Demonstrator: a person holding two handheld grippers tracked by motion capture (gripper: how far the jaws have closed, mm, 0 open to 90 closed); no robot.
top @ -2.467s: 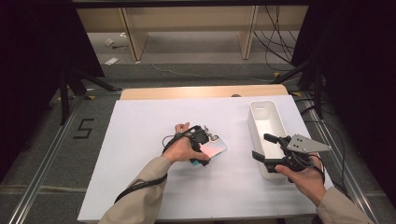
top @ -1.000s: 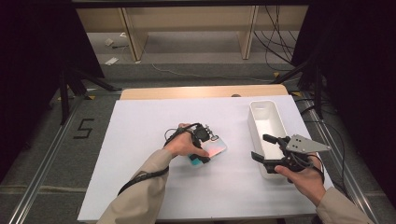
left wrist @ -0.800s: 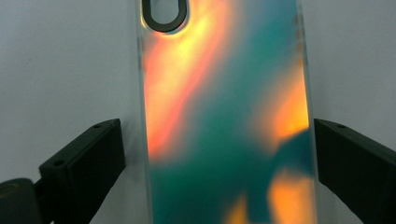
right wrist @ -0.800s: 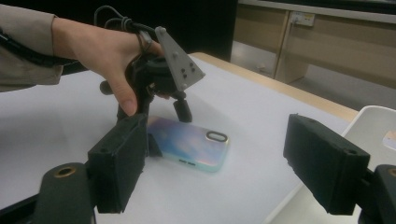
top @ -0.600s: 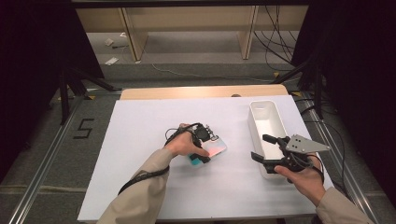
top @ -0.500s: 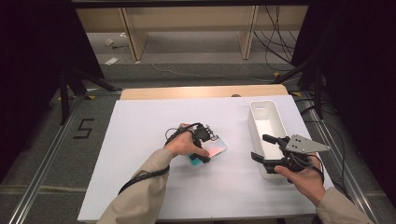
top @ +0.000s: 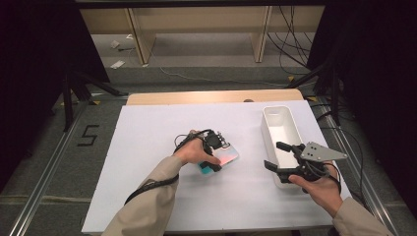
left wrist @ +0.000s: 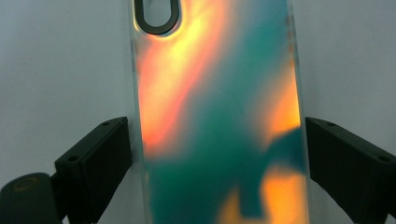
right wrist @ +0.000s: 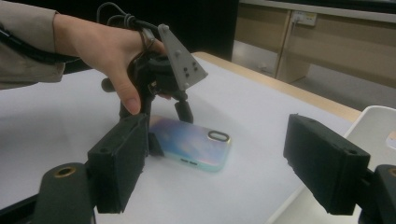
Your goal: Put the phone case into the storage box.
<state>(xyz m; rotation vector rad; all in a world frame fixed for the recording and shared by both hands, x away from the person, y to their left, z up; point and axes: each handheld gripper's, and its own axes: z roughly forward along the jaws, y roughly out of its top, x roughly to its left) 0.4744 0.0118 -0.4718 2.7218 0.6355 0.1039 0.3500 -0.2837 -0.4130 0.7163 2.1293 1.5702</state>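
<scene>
An iridescent phone case (top: 227, 156) (right wrist: 191, 140) lies flat on the white table sheet (top: 147, 147), camera cut-out away from the hand. My left gripper (top: 216, 158) (right wrist: 170, 130) points down over it. In the left gripper view the case (left wrist: 219, 116) lies between the two black jaws of the gripper (left wrist: 218, 154). The jaws have just been closing and now meet its long edges. My right gripper (top: 274, 155) (right wrist: 222, 158) hangs by the near end of a white bin (top: 268, 132), open, with nothing between its jaws.
The long white bin (right wrist: 373, 126) stands at the right side of the sheet. A wooden table edge (top: 211, 96) runs along the back. Beyond it are floor, cables and shelving legs. Dark curtains close off both sides.
Since the earliest frame the left hand has shifted slightly up and right over the case. Over the last second neither hand has visibly moved.
</scene>
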